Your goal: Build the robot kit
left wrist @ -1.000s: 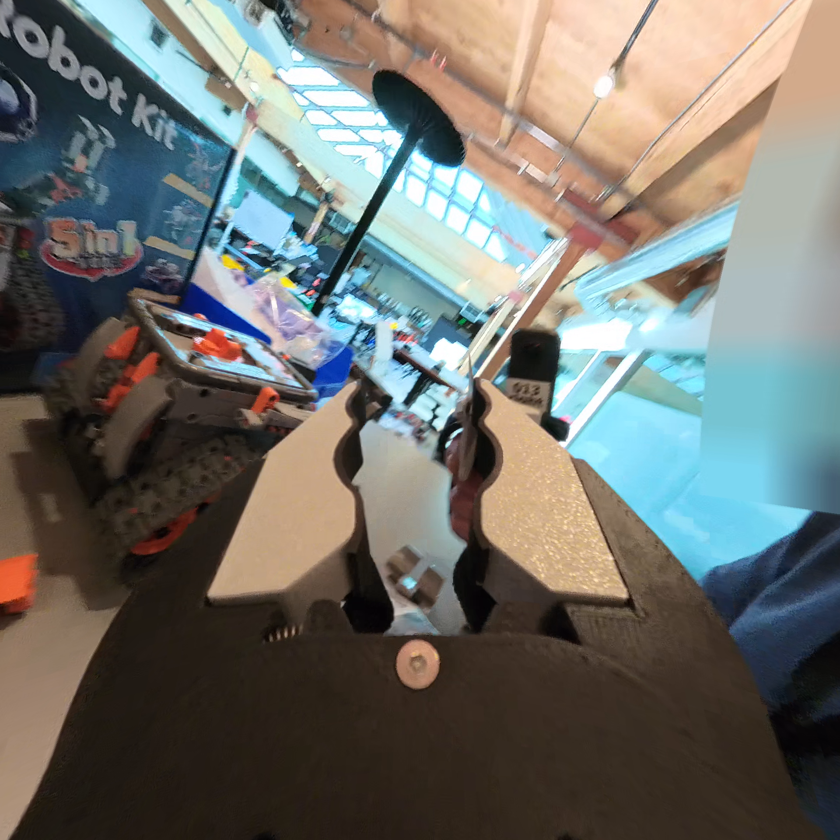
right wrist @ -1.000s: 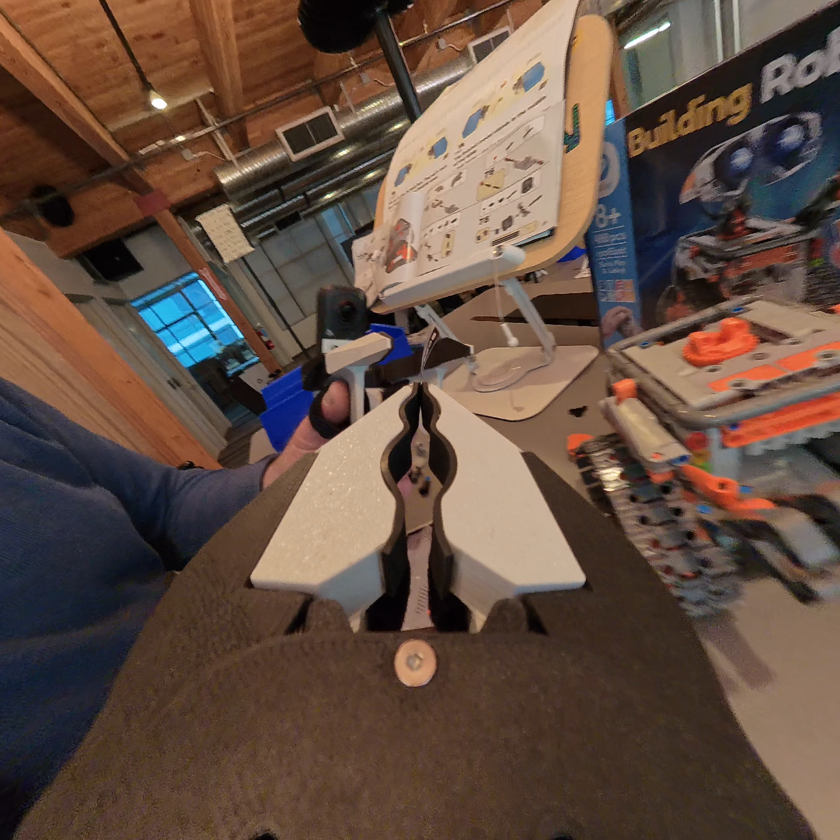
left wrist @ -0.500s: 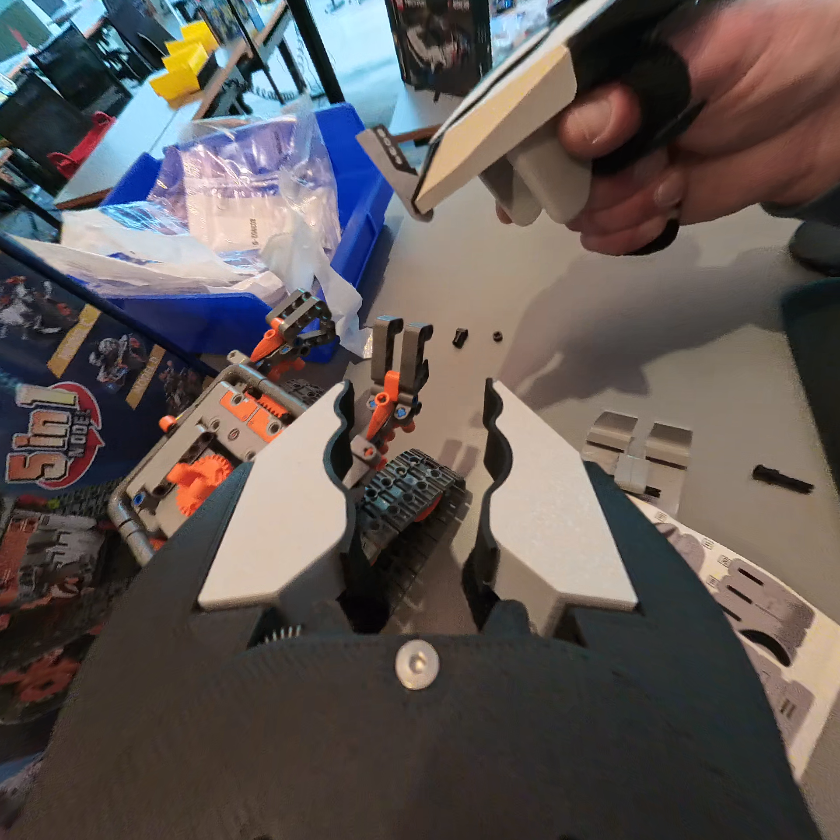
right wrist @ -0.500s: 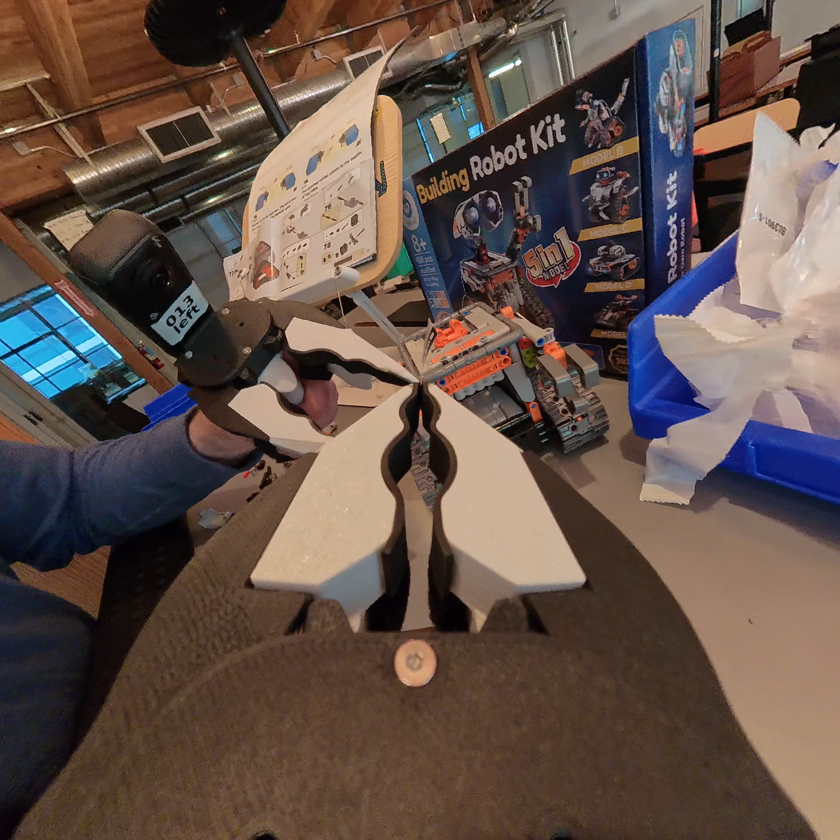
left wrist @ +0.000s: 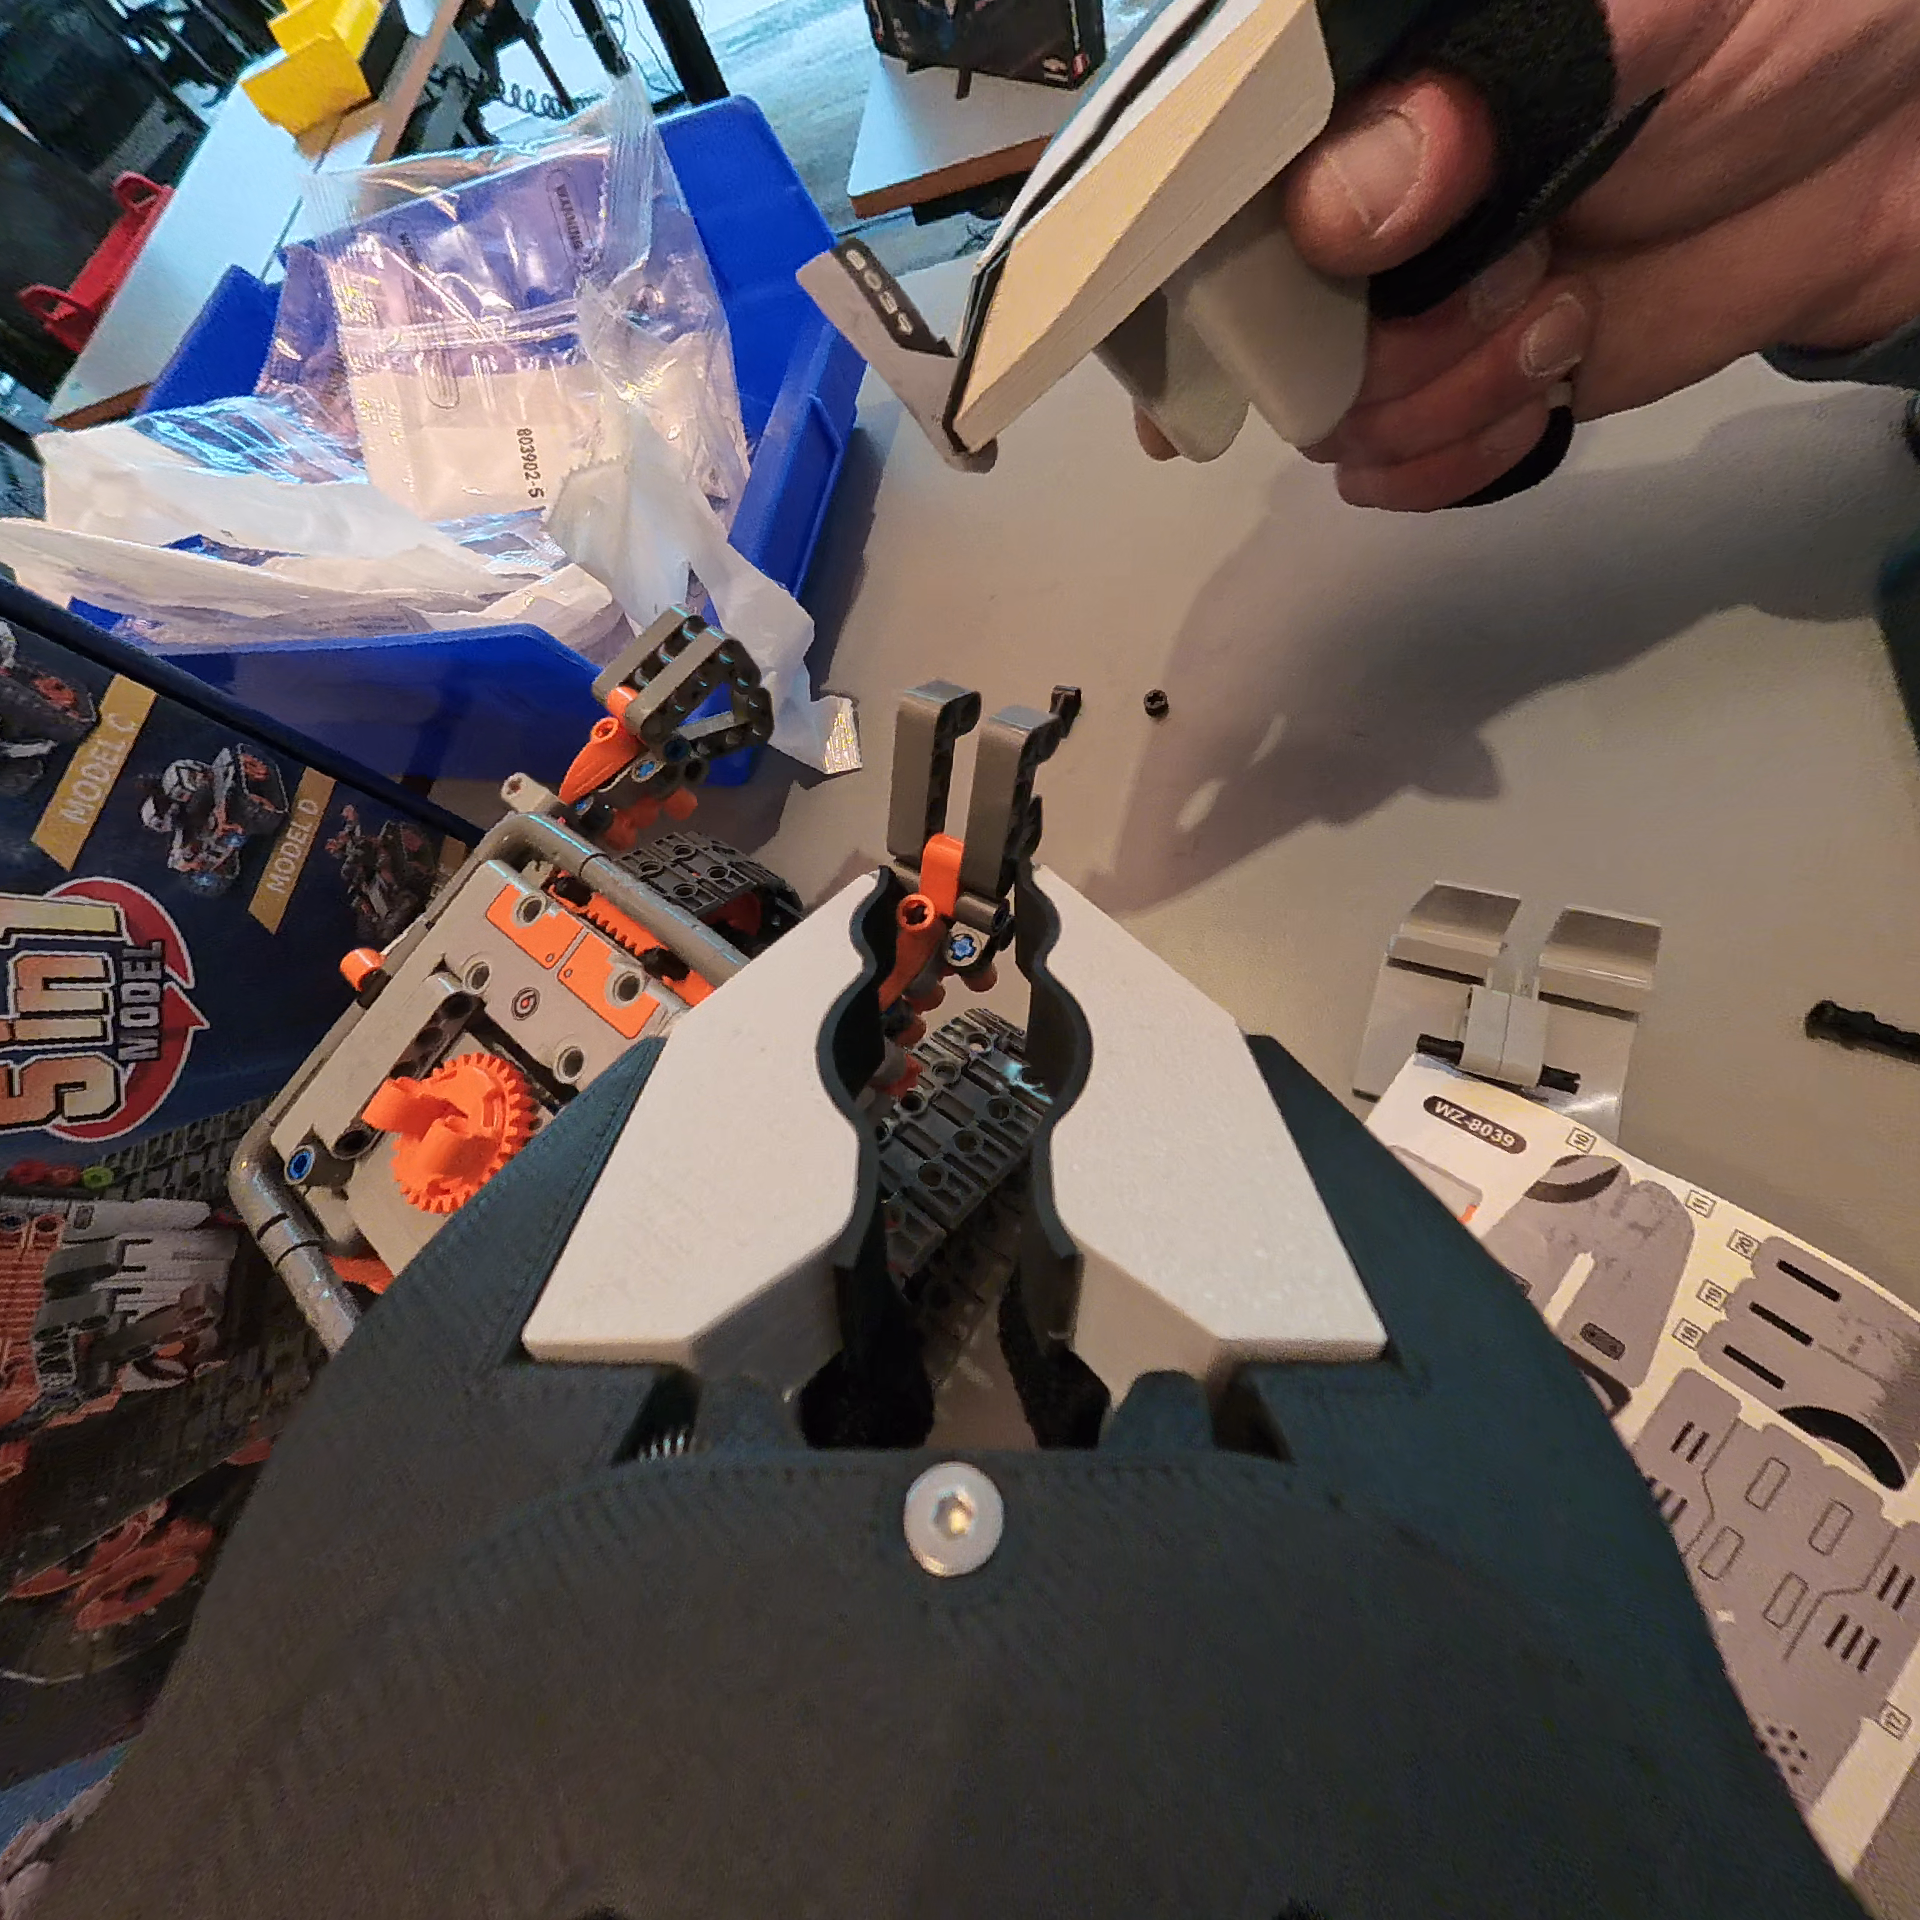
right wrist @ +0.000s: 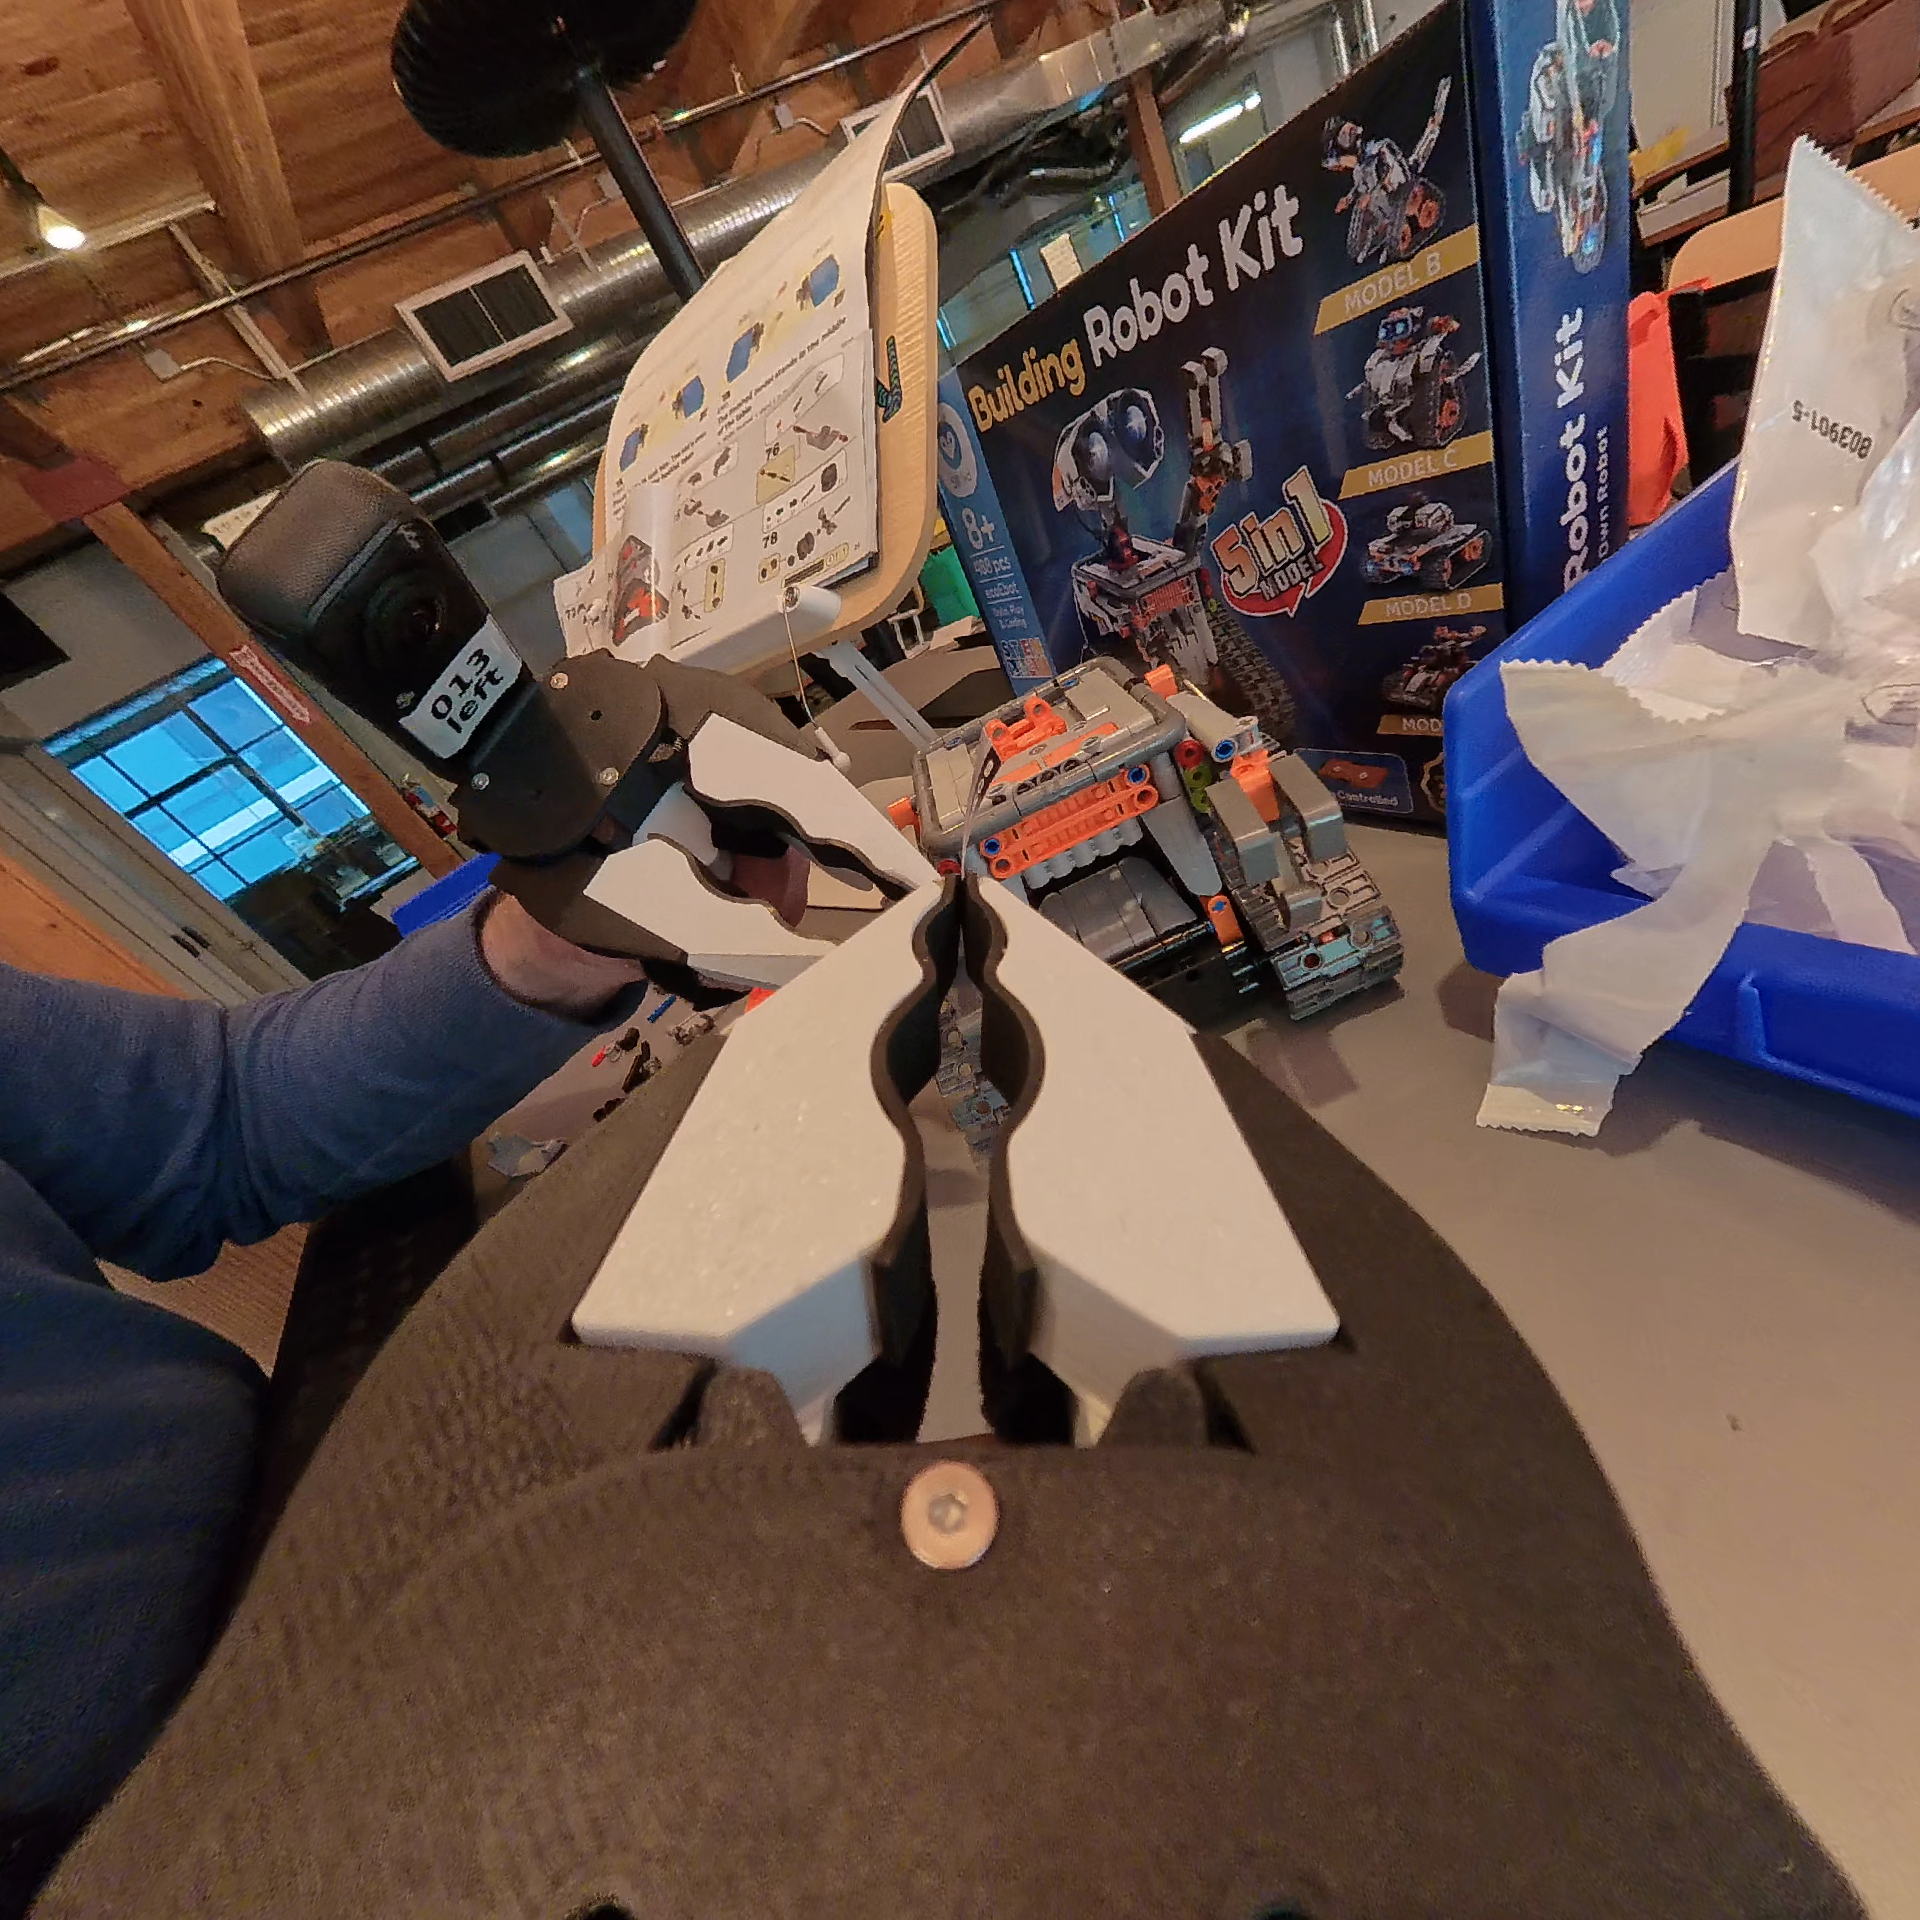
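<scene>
While our left gripper (left wrist: 951, 914) hangs over the grey table (left wrist: 1351, 748), we see its fingers partly spread around the grey-and-orange arm (left wrist: 961, 821) of a tracked toy robot (left wrist: 540, 1039), contact unclear. Our right gripper (right wrist: 958, 899) sits pinched nearly together, holding nothing we can make out. At 10 o'clock lies a blue bin (left wrist: 790, 416) of plastic bags; at 3 o'clock, a sticker sheet (left wrist: 1714, 1351).
</scene>
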Available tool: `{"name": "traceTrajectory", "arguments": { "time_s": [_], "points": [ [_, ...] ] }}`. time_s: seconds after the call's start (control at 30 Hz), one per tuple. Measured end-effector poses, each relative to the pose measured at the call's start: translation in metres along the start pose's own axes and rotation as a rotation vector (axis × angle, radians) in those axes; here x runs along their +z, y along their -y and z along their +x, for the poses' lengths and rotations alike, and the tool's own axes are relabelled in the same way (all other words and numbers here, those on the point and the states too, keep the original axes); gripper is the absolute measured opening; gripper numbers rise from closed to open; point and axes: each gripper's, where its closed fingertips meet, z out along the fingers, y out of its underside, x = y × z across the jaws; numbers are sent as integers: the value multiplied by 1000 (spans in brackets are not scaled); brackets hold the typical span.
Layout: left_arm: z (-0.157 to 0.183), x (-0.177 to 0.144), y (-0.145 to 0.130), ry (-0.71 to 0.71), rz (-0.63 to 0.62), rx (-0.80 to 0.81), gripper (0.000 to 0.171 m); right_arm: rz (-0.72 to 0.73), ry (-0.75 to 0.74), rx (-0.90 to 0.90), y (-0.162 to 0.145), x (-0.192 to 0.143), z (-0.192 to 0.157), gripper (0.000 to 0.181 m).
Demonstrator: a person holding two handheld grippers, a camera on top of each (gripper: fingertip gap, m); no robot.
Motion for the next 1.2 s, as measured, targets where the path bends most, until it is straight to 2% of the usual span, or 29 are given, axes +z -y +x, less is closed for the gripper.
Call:
{"name": "traceTrajectory", "arguments": {
  "time_s": [0.2,0.3,0.4,0.43,0.53,0.63,0.67,0.73,0.8,0.93,0.97,1.03,1.2],
  "points": [
    [3,-3,-2,-13,10,12,21,4,19,5,2,0,-1,0],
    [1,-15,6,-13,75,-22,39,7,19,4,2,0,-2,0],
    [-11,-38,16,15,153,-72,38,19,13,6,3,-4,0,0],
    [-17,-43,19,27,168,-87,31,22,11,7,3,-4,1,0],
    [-33,-38,15,69,67,-119,19,26,9,9,3,-4,2,0],
    [-39,-19,-1,137,-141,-93,1,25,8,1,2,-3,1,0],
    [-42,-15,-6,170,-202,-94,8,25,7,-2,2,-2,1,0],
    [-44,-12,0,233,-206,-55,10,25,8,-8,2,-2,-1,0],
    [-49,-10,-2,313,-256,-33,33,25,11,-9,1,-2,-3,0],
    [-52,-9,-3,430,-243,24,49,18,14,-19,0,-2,-4,0],
    [-51,-8,-4,432,-238,21,46,18,14,-21,0,-2,-4,0],
    [-47,-4,-10,409,-255,-20,27,15,13,-22,-1,-2,-4,0],
    [-49,-10,-11,392,-220,-17,13,4,16,-25,-2,-1,-5,0]
  ]
}}
